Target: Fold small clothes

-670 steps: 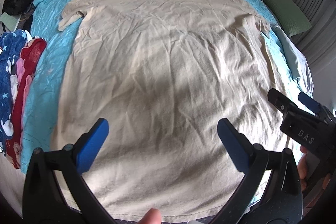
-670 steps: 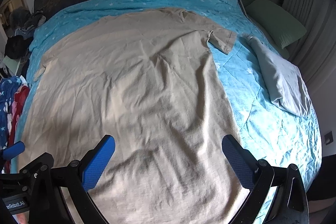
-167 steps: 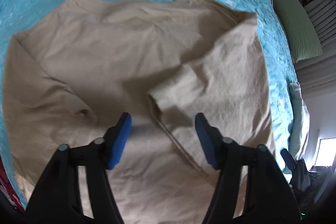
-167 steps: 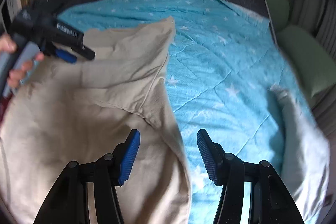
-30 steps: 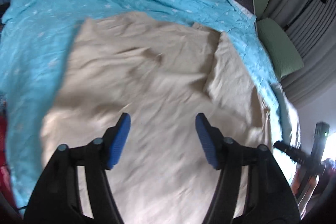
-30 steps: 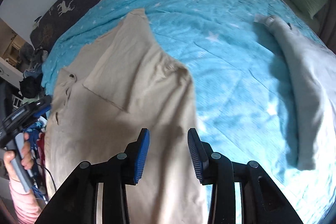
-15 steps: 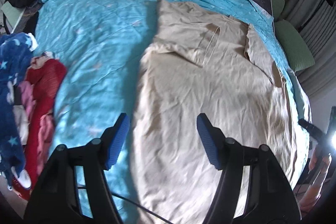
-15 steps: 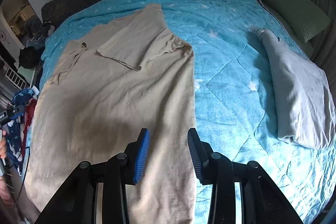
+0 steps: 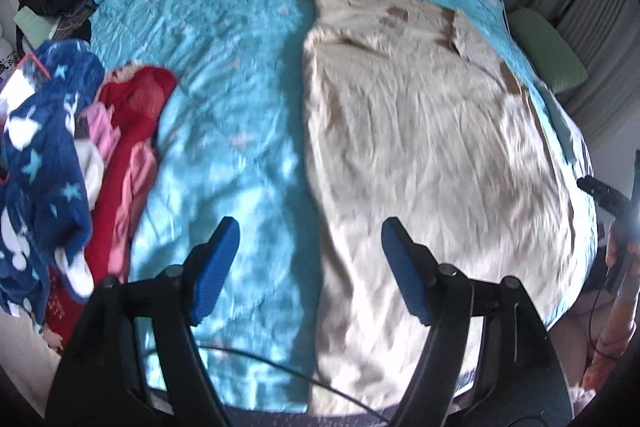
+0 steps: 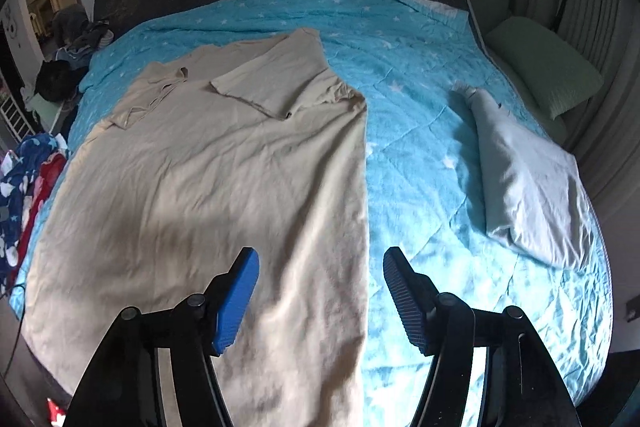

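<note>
The beige shirt point(image 10: 208, 179) lay on the bed point(image 10: 420, 163), both sleeves now folded inward, unlike before. Both tools, left point(image 9: 310, 269) and right point(image 10: 318, 301), hovered apart and empty; next probably the hem fold.

No readable text, labels, brands, numbers or signs in either view.

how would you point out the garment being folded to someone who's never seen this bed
On the turquoise star-print quilt, find the big beige shirt spread flat with both sleeves folded inward. It is plain, unlike the red and blue pile and the pale grey folded piece.
</note>
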`<state>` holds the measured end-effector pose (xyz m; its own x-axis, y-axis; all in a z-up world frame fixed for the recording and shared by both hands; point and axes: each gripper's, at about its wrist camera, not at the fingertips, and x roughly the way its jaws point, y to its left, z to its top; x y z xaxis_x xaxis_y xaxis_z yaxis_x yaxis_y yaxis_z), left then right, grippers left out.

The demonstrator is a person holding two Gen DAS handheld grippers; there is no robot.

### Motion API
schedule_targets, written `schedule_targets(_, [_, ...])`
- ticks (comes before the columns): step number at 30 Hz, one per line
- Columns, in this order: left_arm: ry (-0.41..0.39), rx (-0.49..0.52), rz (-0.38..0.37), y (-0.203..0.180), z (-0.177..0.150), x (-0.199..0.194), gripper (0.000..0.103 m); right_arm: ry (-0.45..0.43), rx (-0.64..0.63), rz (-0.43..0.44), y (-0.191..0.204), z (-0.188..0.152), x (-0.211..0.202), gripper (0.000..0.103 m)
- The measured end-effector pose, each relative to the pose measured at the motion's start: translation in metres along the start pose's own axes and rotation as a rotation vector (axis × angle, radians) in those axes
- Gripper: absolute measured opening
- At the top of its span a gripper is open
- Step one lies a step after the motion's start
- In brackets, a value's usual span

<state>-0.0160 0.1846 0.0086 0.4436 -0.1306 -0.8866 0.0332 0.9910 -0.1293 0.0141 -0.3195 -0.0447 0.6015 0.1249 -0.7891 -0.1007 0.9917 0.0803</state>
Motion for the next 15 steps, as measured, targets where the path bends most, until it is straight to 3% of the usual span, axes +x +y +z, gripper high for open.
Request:
schedule_targets(7, [0.126,0.046,-0.084,-0.007,-0.075,0.015,0.074,0.145,0.065,0.117,-0.021,-0.061,-0.009,0.066])
schedule_targets(15, [0.172,0.003,-0.114,-0.005,-0.108,0.03,0.077,0.242,0.159,0.176,-0.049,-0.12,-0.018,0.066])
